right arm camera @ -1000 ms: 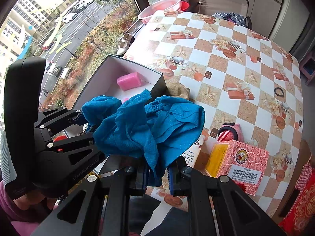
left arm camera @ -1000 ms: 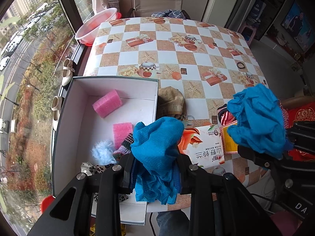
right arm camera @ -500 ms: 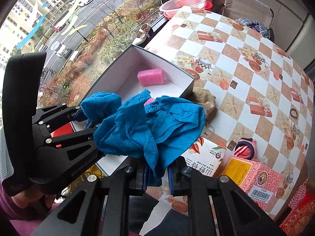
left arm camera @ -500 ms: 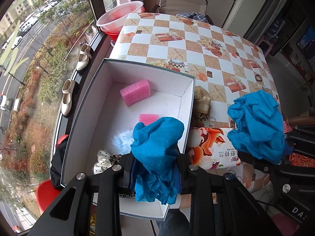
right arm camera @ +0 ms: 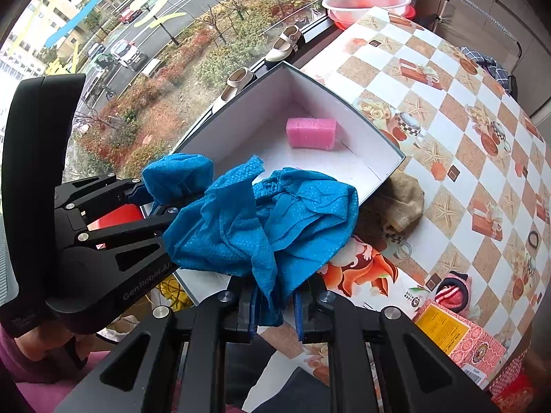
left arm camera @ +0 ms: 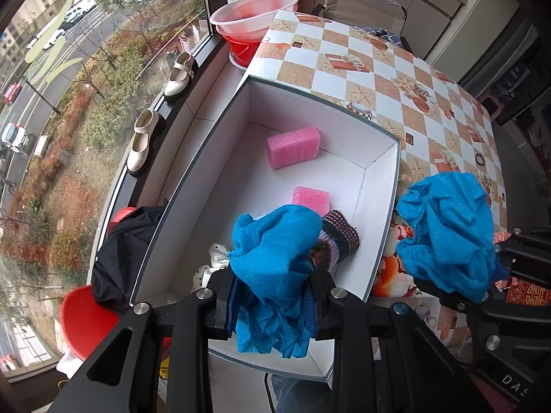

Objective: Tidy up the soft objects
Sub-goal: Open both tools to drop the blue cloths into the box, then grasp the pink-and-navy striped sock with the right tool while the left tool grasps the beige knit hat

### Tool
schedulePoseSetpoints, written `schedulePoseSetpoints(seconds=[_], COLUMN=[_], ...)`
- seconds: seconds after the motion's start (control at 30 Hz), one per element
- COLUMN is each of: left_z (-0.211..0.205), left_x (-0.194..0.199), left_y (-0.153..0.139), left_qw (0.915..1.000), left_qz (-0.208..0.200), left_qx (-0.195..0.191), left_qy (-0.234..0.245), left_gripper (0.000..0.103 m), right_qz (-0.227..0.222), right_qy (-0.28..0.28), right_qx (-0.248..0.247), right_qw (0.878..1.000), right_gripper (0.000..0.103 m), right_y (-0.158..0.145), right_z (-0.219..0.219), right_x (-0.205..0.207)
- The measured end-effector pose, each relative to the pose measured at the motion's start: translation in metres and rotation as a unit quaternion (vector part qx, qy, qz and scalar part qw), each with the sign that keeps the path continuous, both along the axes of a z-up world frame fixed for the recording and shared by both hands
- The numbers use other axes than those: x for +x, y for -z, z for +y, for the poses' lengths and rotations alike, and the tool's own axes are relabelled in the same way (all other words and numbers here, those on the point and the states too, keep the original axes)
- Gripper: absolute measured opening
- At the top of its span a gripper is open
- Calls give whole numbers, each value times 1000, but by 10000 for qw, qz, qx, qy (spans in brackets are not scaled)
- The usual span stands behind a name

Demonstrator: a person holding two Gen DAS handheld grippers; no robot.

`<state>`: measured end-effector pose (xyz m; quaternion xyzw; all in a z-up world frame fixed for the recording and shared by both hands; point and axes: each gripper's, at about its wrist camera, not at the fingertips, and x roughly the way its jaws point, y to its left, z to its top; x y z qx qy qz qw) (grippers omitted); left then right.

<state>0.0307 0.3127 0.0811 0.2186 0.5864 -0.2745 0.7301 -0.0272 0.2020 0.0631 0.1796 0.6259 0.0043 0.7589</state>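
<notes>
My left gripper (left arm camera: pixel 272 306) is shut on a crumpled blue cloth (left arm camera: pixel 275 247) and hangs over the near end of the white box (left arm camera: pixel 382 213). My right gripper (right arm camera: pixel 273 304) is shut on a second blue cloth (right arm camera: pixel 275 220), above the box's near right corner. That second cloth (left arm camera: pixel 447 234) shows at the right in the left wrist view. Inside the box lie two pink sponges (left arm camera: pixel 293 147) (left arm camera: pixel 311 199), a striped knit piece (left arm camera: pixel 339 241) and a spotted white fabric (left arm camera: pixel 215 258). The left gripper (right arm camera: pixel 162 203) also appears in the right wrist view.
The box sits at the edge of the checkered table (right arm camera: pixel 447 103). A tan cloth (right arm camera: pixel 399 203), a printed packet (right arm camera: pixel 365 268), a pink knit item (right arm camera: pixel 451 287) and a red carton (right arm camera: pixel 461 340) lie beside it. Shoes (left arm camera: pixel 143 141) rest on the window sill; a pink basin (left arm camera: pixel 253 13) stands beyond.
Both grippers have carried their blue cloths sideways from above the table toward the box; the left one now hangs over the box's interior. Both grips are unchanged.
</notes>
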Motion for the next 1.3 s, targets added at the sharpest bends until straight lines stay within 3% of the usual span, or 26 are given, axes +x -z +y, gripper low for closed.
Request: schedulePoseSetpoints(seconds=[0.67, 0.77, 0.83, 0.87, 0.97, 1.0, 1.13, 1.3], left_z=[3, 3, 2, 1, 1, 1, -4, -20], left_x=[8, 9, 10, 11, 15, 18, 28, 29], left_y=[11, 12, 13, 13, 13, 17, 36, 54], left_qw=[9998, 9998, 9998, 9998, 9999, 9998, 9994, 9981], left_qz=[108, 57, 21, -2, 50, 86, 192, 577], left_qx=[125, 150, 154, 156, 21, -12, 44, -122], left_qy=[-99, -123, -113, -115, -156, -204, -285, -201], left_gripper=[35, 48, 72, 76, 82, 83, 86, 86], right_qz=[96, 96, 84, 86, 99, 139, 161, 355], right_qy=[-106, -101, -100, -100, -15, 55, 407, 791], right_qx=[52, 45, 108, 173, 296, 174, 369, 31], right_qw=[9999, 9999, 9999, 9998, 9995, 9997, 9984, 9962], right_gripper=[16, 16, 16, 22, 89, 95, 96, 102], right_y=[16, 18, 19, 19, 18, 17, 6, -16], right_z=[-1, -2, -3, -4, -8, -12, -40, -106], right_x=[24, 35, 44, 48, 58, 60, 54, 20])
